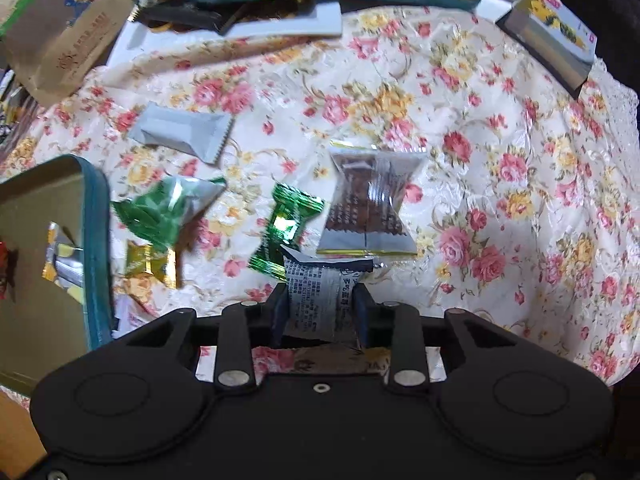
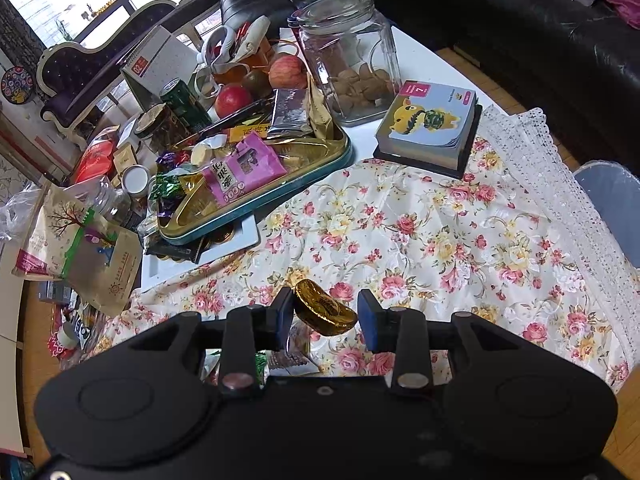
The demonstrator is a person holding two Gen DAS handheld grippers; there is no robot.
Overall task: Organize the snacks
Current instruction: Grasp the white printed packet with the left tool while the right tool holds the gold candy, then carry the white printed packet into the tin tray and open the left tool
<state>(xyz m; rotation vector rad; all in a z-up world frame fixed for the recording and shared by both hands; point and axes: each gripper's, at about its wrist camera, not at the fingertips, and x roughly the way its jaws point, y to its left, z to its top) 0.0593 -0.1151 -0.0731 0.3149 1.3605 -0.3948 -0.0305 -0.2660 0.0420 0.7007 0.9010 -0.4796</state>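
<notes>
Step in hand: looks like lifting loose snacks off the flowered cloth [image 1: 500,128] and carrying them to a tin, one piece in each claw.
Open tin at the desk's left edge: a teal-rimmed tin [image 1: 96,248] stands just left of the scattered pieces, with a few wrappers already inside; likely the nearest drop spot.
Loose snacks on the cloth: left to right, a green packet [image 1: 168,208] just beside the tin's rim, a grey sachet [image 1: 182,132] further in, a small green candy [image 1: 286,232], then a clear brown-printed packet [image 1: 370,204].
Left claw: the left claw [image 1: 322,308] is clenched on a white printed wrapper [image 1: 320,296], pads pressing its sides, pointed steeply down at the cloth.
Right claw: the right claw [image 2: 326,316] has a gold ingot candy [image 2: 324,308] between its pads; the left pad touches it, a gap shows at the right pad, so I cannot tell if it is truly gripped.
Doing it well: I'd raise the wrapper straight up before swinging left, so its loose ends don't drag the green candy touching it.
Far tin: a second gold-lined tray [image 2: 256,216] sits heaped toward the desk's far left, resting on clutter and tilted.
Room to move: the cloth's right half is bare up to the lace edge [image 2: 552,168]; a picture book [image 2: 432,124] and glass jar [image 2: 348,60] crowd the far side.
</notes>
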